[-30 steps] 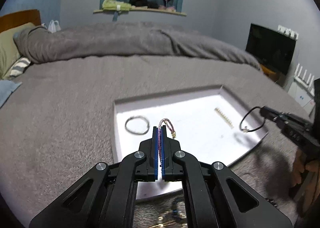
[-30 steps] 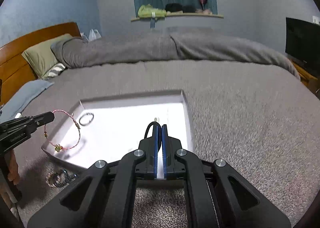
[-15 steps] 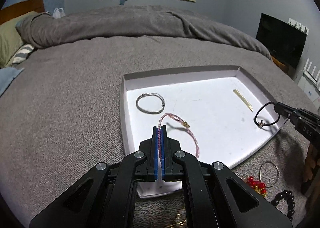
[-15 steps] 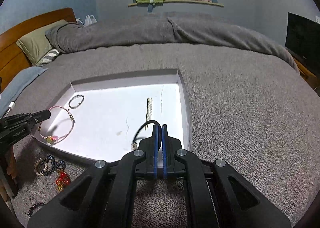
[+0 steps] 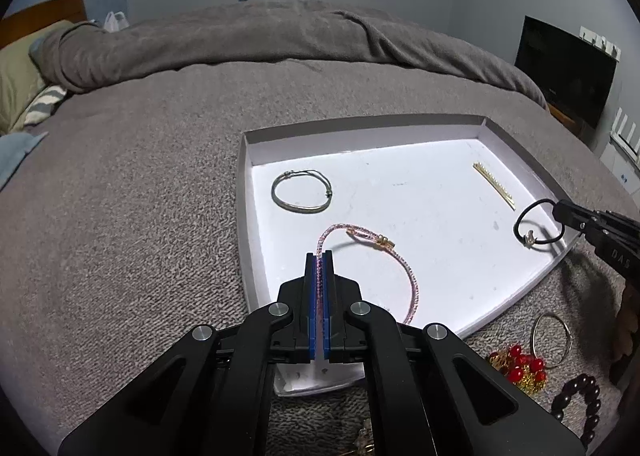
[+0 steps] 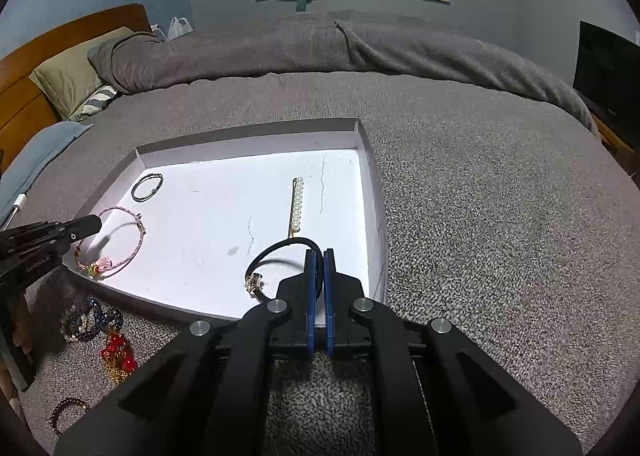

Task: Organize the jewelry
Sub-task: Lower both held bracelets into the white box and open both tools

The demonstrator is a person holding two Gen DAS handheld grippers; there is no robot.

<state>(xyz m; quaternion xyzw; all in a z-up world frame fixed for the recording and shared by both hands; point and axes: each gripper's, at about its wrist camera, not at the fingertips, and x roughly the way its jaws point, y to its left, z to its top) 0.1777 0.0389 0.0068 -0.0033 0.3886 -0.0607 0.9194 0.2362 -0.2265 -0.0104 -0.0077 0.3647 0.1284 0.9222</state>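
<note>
Pearl clip [image 6: 296, 204] lengthwise, seemingly front-to-back.

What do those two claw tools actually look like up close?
Both are matte black: the left gripper and the right gripper have angular linkage arms joined by round silver bolts, and two flat fingers faced with blue pads. Small pale lettering marks each one's side. No cables or sleeves show.

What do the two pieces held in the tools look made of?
Pink bracelet in the left tool: seemingly fine woven cord or tiny beads, a flexible, faintly sparkly strand with a gold-toned clasp. Black loop in the right tool: probably elastic or rubbery cord, a smooth matte band with a small metallic charm.
</note>
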